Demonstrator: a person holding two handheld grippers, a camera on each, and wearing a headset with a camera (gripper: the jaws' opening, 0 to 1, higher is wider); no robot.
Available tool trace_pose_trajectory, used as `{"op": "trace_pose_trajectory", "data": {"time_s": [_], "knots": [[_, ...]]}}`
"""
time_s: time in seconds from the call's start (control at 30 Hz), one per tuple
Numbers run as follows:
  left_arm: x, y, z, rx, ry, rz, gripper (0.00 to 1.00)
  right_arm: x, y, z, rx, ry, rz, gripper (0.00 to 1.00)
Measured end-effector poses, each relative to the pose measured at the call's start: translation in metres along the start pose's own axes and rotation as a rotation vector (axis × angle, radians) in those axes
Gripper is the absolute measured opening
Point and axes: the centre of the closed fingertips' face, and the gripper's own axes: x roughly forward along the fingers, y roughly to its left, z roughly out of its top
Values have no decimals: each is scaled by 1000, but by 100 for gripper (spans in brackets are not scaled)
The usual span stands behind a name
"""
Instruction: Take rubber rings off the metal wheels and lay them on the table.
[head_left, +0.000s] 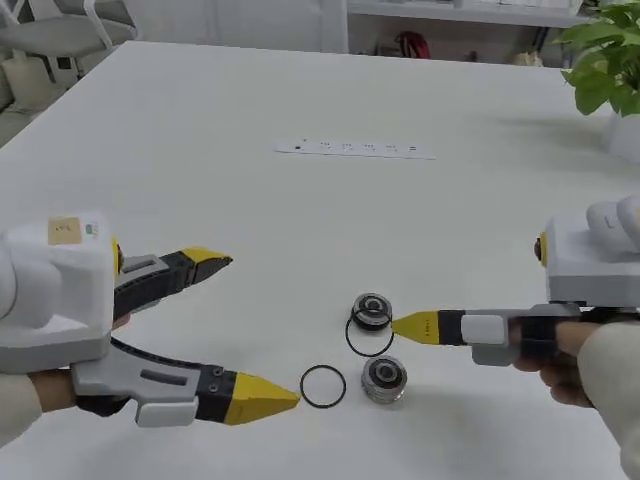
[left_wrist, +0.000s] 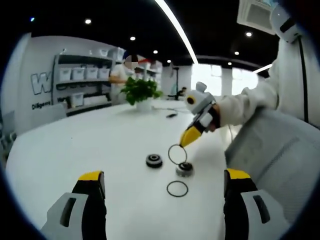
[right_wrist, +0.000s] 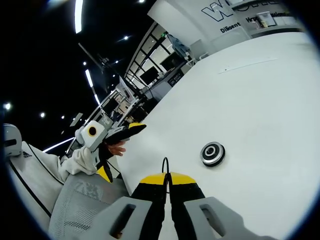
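So, left claw (head_left: 262, 330): fully released, yellow tips spread wide with nothing between them, low over the worktop (head_left: 300, 220) at the left of the head view.
Left gripper view: the left claw (left_wrist: 165, 176) has its two tips far apart at the bottom, with the wheels and rings lying straight ahead.
Right claw (head_left: 397, 325): clenched on a rubber ring (head_left: 368, 354), tips pinched together on its rim, poking in from the right of the head view.
Rubber ring: thin and black, hanging off the right claw between the two wheels. In the head view it overlaps the far wheel (head_left: 372, 309), and I honestly can't tell if they touch. In the left gripper view it (left_wrist: 169, 155) dangles upright off the right claw (left_wrist: 189, 137). In the right gripper view it's edge-on (right_wrist: 165, 164), sticking up between the closed tips.
Near wheel (head_left: 384, 379): flat on the worktop, just beside the far wheel, on the person's side.
Loose ring (head_left: 322, 406): flat on the worktop just left of the near wheel, near the left claw's lower tip.
Right gripper view: one wheel (right_wrist: 212, 153) lies flat just beyond the tips, can't tell which one.
Background: plant (head_left: 605, 60) at the far right, socket strip (head_left: 355, 148) set in mid-worktop.
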Motion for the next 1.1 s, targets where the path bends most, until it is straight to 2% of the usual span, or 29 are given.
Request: {"op": "trace_pose_trajectory", "data": {"time_s": [0.27, 0.53, 0.63, 1.1], "knots": [[-1, -4, -6, -9, 15, -7, 100, 11, 14, -5, -21, 31, 32, 0], [1, -8, -10, 1, 30, -24, 100, 21, 22, -17, -47, 89, 53, 0], [1, -10, -9, 24, 34, -30, 100, 24, 24, -21, -54, 106, 59, 0], [2, -14, -12, 19, 42, -51, 100, 34, 22, -40, -75, 189, 60, 0]]}}
